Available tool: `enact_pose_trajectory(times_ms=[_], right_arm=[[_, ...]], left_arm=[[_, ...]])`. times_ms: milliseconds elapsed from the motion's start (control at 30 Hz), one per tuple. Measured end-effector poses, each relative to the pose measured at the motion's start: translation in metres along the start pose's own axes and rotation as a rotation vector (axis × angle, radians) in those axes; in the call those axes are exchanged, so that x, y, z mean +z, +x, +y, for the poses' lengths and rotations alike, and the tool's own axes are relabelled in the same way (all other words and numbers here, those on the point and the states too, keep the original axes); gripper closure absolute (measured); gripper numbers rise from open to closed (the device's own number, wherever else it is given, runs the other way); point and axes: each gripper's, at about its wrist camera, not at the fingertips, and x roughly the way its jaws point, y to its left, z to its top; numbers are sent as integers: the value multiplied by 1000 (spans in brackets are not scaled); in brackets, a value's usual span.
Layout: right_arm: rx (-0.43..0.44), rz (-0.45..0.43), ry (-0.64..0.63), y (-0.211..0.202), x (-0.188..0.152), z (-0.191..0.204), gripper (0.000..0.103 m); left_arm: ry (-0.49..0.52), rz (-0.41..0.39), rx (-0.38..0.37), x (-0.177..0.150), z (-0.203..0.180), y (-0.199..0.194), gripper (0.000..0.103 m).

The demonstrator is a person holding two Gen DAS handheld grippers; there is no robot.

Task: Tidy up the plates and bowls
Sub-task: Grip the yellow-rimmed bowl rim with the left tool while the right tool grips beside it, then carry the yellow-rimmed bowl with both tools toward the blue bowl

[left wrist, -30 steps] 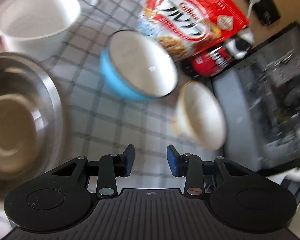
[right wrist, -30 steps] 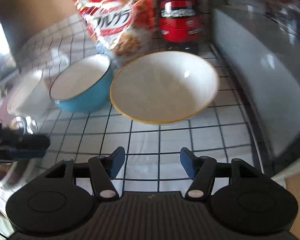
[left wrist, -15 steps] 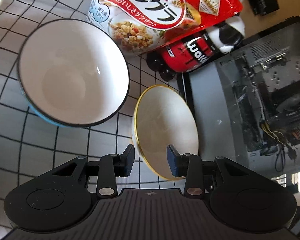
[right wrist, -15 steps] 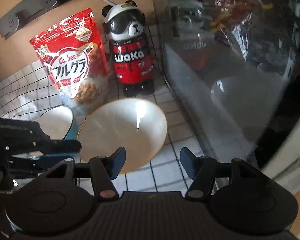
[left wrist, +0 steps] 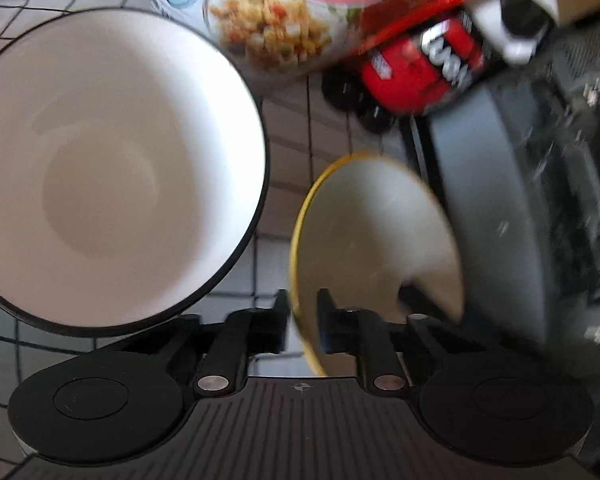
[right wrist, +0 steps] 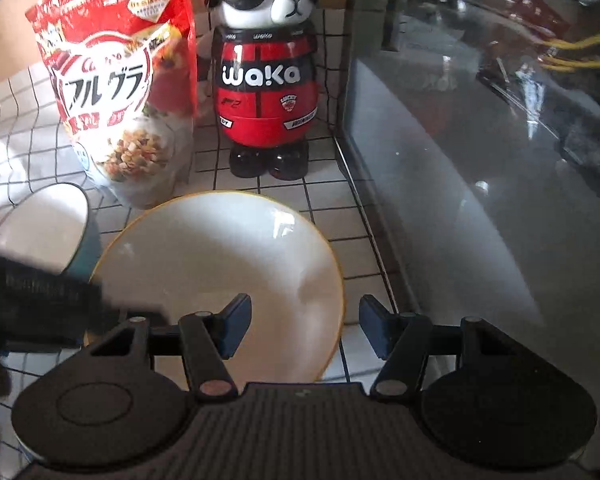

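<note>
Looked steeply down from each wrist, close over the yellow-rimmed bowl (left wrist: pixel 364 240) (right wrist: pixel 220 276); shared cereal bag (left wrist: pixel 292 20) (right wrist: pixel 120 80) at top.

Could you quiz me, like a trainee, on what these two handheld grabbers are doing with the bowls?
1. True or false: the left gripper has its jaws closed on the rim of the yellow-rimmed bowl.
2. What stands right behind that bowl? A) the panda bottle B) a kettle C) a toaster
3. Fill in: the right gripper has its jaws ____, one inside the bowl and one outside it.

Key
1. True; they have just closed with the rim between them.
2. A, with the cereal bag beside it.
3. Open, not pressing the rim.
</note>
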Motion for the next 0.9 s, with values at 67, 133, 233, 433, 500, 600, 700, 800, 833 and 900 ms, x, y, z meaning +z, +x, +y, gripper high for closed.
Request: enact_pose_trajectory(times_ms=[67, 133, 233, 433, 500, 600, 700, 800, 833, 900], right_arm=[[-8, -1, -40, 9, 4, 6, 43], [-5, 6, -82, 19, 8, 12, 44], [17, 32, -110, 34, 12, 16, 49], [166, 97, -97, 32, 12, 16, 62], [202, 121, -93, 28, 10, 14, 65], [238, 157, -79, 24, 6, 11, 69], [265, 190, -64, 19, 1, 7, 72], [279, 204, -69, 12, -3, 5, 73], [282, 207, -72, 10, -4, 5, 74], [288, 213, -82, 7, -3, 6, 74]], left_arm=[[29, 7, -1, -2, -1, -3, 88], [57, 18, 24, -4, -4, -5, 87], [103, 27, 54, -7, -6, -9, 87], [118, 48, 103, -17, 1, -26, 86], [124, 48, 120, -21, 1, -31, 86], [143, 36, 150, -25, -1, -36, 87], [153, 27, 172, -27, -2, -39, 87], [154, 29, 181, -29, -1, -41, 88], [157, 29, 185, -30, 0, -42, 88], [158, 30, 193, -33, 2, -45, 88]])
